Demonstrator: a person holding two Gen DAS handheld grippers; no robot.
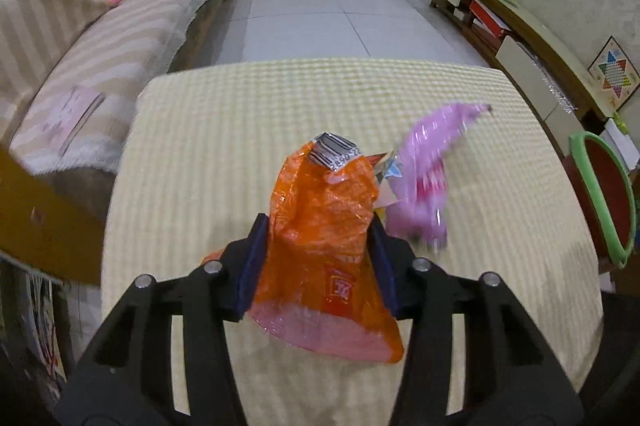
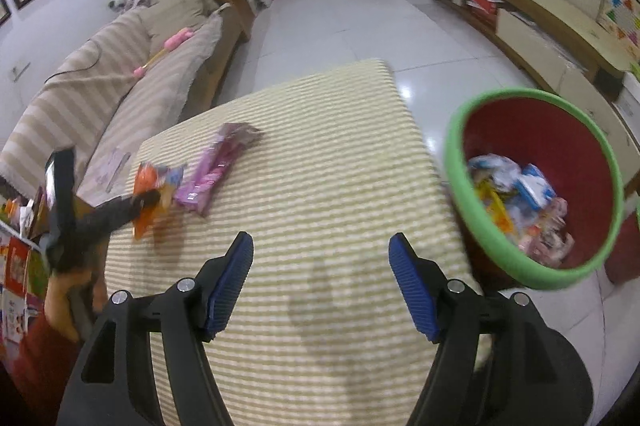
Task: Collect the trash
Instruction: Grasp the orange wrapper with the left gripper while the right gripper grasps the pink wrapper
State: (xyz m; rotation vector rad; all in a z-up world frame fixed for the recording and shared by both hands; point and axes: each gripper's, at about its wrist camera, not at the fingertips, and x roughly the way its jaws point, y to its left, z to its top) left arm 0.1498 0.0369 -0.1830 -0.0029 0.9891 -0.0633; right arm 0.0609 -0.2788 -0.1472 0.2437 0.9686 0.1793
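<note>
- Pinching one orange wrapper (image 1: pixel 324 250) between the blue pads of the left gripper (image 1: pixel 320 258), over the near part of the checked tablecloth (image 1: pixel 240 129); barcode end sticking up and away.
- Standing spread with nothing between the pads: right gripper (image 2: pixel 320 286), over bare cloth.
- Showing at the left edge of the right wrist view: a hand (image 2: pixel 64 302) gripping the left tool.
- Lying just beyond the orange wrapper, on the cloth: one pink wrapper (image 1: pixel 424 177), blurred, with a small piece of packaging between the two, too unclear to name.
- Standing on the floor off the right side of the table: one red bin with a green rim (image 2: pixel 480 246), holding a heap of mixed wrappers (image 2: pixel 524 201); count impossible to tell.
- Stretching along the far left: one striped sofa (image 1: pixel 100 37).
</note>
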